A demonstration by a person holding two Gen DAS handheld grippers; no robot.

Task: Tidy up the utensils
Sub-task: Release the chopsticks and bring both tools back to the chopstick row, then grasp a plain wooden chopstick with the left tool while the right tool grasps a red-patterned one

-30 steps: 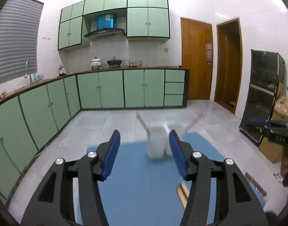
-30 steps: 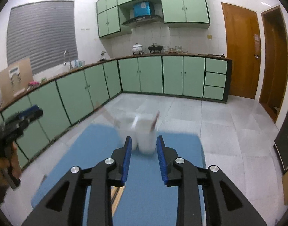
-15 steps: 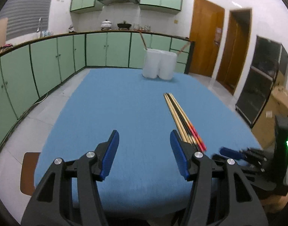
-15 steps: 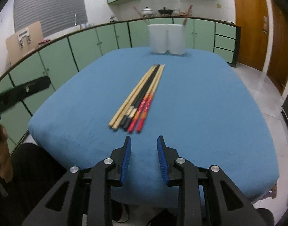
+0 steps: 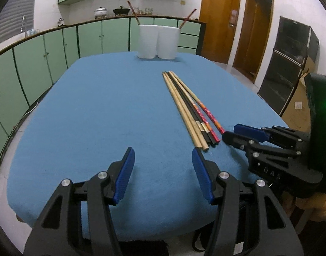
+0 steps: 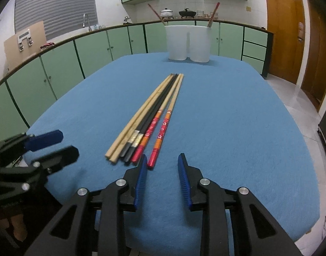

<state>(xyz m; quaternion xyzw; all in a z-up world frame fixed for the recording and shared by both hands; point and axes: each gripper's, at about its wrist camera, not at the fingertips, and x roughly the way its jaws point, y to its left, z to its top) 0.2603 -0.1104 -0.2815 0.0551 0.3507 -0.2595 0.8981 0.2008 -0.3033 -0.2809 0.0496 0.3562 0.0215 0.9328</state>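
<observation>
A row of six long chopsticks [image 6: 151,117] lies side by side on the blue-cloth-covered table [image 6: 227,117], butt ends toward the near edge, tips toward the far edge. At the middle of the far edge stand two white cylindrical holders [image 6: 188,43], touching, one chopstick leaning in each. Behind the table a run of green kitchen cabinets [image 6: 94,51] lines the wall; wooden doors [image 6: 284,29] stand right.
</observation>
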